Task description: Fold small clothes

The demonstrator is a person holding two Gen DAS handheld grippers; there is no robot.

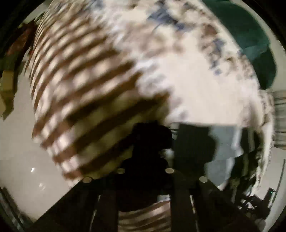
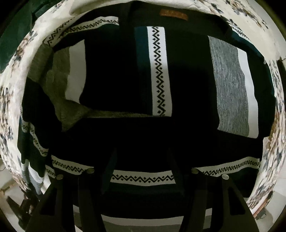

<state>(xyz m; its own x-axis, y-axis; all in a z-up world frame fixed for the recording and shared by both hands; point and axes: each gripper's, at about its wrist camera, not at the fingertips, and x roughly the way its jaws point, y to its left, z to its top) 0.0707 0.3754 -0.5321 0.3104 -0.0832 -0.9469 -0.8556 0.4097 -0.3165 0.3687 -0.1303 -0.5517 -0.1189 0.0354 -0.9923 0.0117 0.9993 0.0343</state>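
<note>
While my left claw (image 1: 152, 142) looks pressed together on the striped garment (image 1: 75, 85), the view is badly smeared, so that grip is my best reading. Brown-and-white cloth shows between the finger shanks and bulges over the left of the view, bunched, not flat.

Right claw (image 2: 143, 160) points down over the dark patterned garment (image 2: 159, 71). Jaws are spread about halfway and nothing is pinched. Can't tell if the tips touch the fabric: black on black.

Progress, my estimate:
- Dark garment: mostly done. It lies as a compact block with panels overlapped, zigzag bands running across and along, and a brown label (image 2: 173, 15) at the far edge. The left side is rumpled, with a grey panel creased and a loose edge trailing. Needs a tidy at most.
- Striped garment: not folded. Still to lay out, flatten and fold.
- No finished stack in either view.

Surface: a cream floral cloth (image 1: 196, 80), soft-looking, probably bedding. The dark garment sits fully on it, floral border visible all round. A soft base means folds may creep.

Room: dim. A dark green cloth (image 1: 250, 44) lies just past the floral cloth's far edge, and a pale glossy surface (image 1: 17, 151) lies beside it, likely floor. Dark clutter at the rims is too blurred to name.
</note>
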